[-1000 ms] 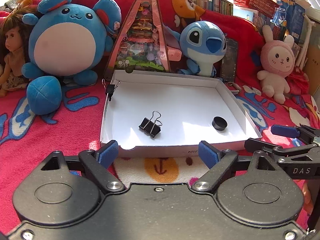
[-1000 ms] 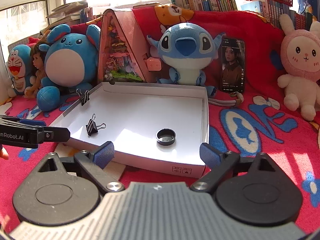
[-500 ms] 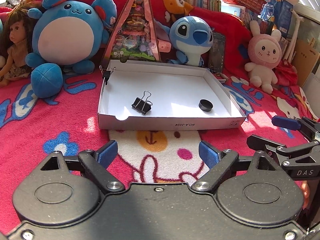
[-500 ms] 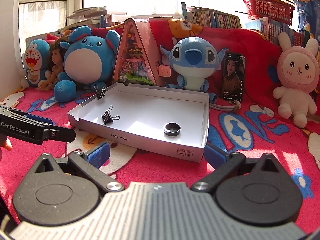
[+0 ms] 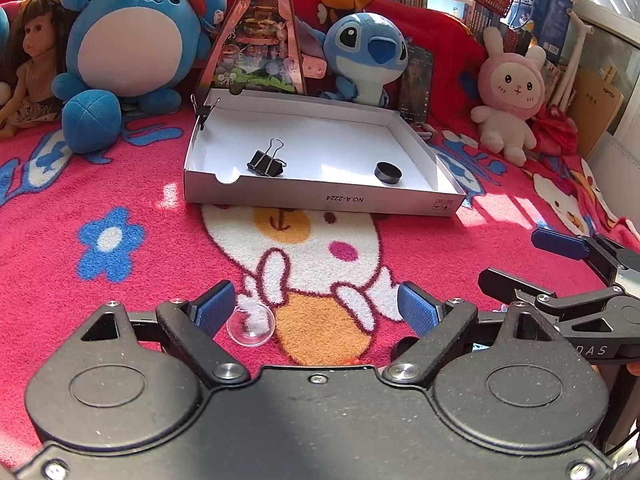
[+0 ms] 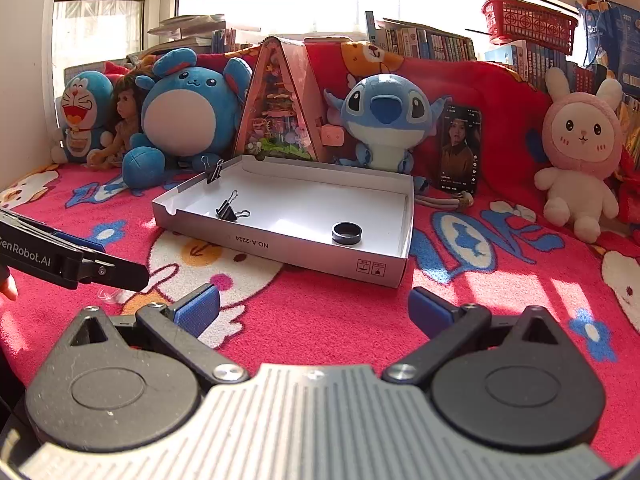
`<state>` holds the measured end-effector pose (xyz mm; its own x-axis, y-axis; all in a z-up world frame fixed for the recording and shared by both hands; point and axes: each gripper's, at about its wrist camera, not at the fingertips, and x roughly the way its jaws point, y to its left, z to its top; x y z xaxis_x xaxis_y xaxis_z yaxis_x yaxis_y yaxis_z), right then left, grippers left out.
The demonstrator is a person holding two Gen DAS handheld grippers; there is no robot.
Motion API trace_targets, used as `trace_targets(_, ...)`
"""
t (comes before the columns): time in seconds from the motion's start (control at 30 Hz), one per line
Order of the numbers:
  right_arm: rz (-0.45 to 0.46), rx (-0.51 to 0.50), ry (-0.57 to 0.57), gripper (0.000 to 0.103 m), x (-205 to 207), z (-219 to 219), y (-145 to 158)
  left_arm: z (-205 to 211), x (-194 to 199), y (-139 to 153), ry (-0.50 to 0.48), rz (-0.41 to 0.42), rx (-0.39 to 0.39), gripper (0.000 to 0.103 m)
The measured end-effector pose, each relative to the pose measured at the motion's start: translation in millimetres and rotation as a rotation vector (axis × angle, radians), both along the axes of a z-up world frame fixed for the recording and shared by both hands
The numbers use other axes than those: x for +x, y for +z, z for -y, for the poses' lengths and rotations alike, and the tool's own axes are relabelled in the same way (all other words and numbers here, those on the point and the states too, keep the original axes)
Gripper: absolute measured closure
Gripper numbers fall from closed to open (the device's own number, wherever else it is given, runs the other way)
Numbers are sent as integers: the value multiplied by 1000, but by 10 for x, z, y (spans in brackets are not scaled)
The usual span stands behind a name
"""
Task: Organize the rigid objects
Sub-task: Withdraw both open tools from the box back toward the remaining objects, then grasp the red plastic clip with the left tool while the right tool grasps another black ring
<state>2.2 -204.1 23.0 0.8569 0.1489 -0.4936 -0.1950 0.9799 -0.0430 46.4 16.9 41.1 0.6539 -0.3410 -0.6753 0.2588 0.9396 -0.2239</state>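
under my fingers spreads a red fleece blanket (image 5: 420,248) printed with white cartoon figures and blue flowers. a shallow white cardboard tray (image 5: 320,199) sits flat on it ahead of me. close to my left side a small clear dome (image 5: 251,324) lies on the fleece. along the far edge, resting on the blanket, i see a round blue plush (image 5: 128,44), a doll (image 5: 34,64), a triangular display house (image 5: 260,40), a blue alien plush (image 5: 366,54), a propped phone (image 6: 460,148) and a pink bunny plush (image 5: 510,92)
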Motion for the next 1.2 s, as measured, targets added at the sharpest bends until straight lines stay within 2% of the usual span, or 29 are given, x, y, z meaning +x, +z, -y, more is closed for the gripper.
trace_targets(0.23, 9, -13, 1, 0, -167, -16, -88, 10, -179, -21, -3, 0, -23, 15)
trace_targets(0.73, 18, -76, 45, 1, -449, -104, -178, 96, -453, -79, -28, 27, 2, 16)
trace_targets(1.03, 9, -113, 69, 15, -568, -161, -215, 143, -579, -101, -55, 30, -2, 35)
trace_targets(1.2, -6, -131, 74, 27, -586, -184, -248, 139, -585, -126, -51, -1, -24, 54)
